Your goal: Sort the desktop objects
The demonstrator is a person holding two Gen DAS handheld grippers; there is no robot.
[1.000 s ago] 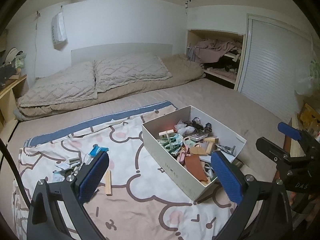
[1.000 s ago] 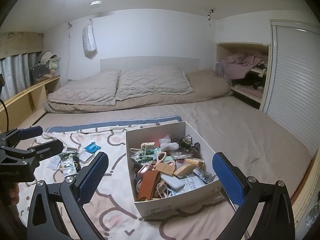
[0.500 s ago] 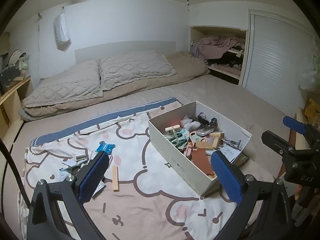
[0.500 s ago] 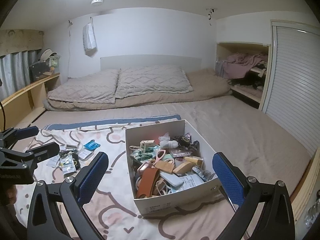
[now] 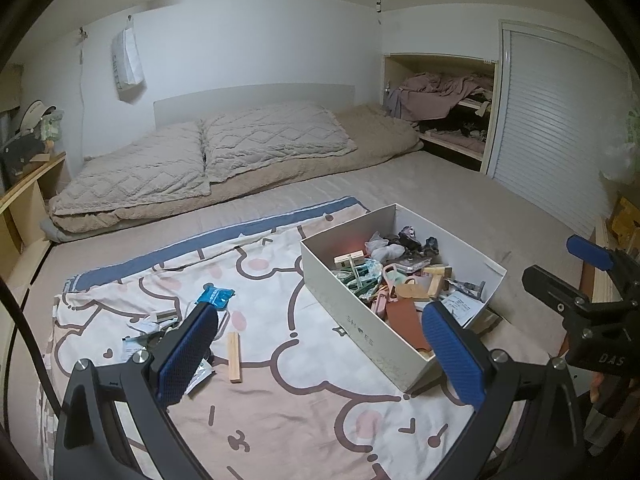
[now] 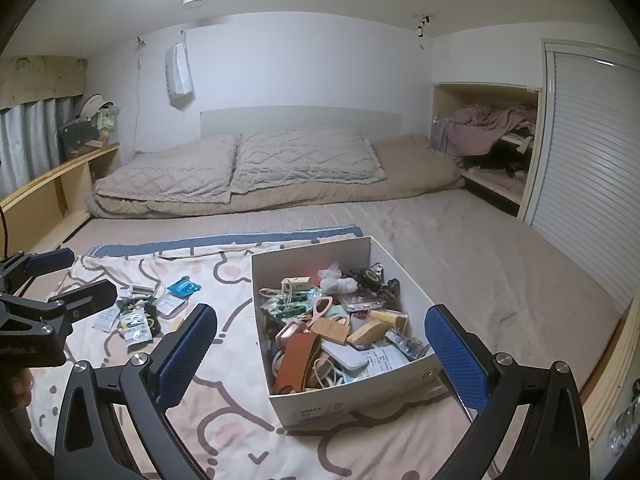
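Observation:
A white shoebox (image 5: 360, 322) (image 6: 304, 400) full of small mixed items sits on a cartoon-print sheet (image 5: 304, 412) on the bed. Left of it lie a wooden stick (image 5: 234, 357), a blue packet (image 5: 215, 295) (image 6: 183, 288) and several small packets (image 6: 134, 326). My left gripper (image 5: 320, 356) hovers open above the sheet, between the loose items and the box. My right gripper (image 6: 322, 360) stands open over the near end of the box. Nothing is between the fingers of either. Each gripper shows at the edge of the other's view.
Two quilted pillows (image 6: 240, 168) and a folded blanket lie at the head of the bed. A wooden shelf (image 6: 52, 196) runs along the left side. An open cupboard of clothes (image 6: 492, 148) and a slatted door (image 6: 592, 168) are on the right.
The left gripper has swung left, so the box and loose items have shifted right in its view. The right gripper has drifted slightly. Both have stayed open.

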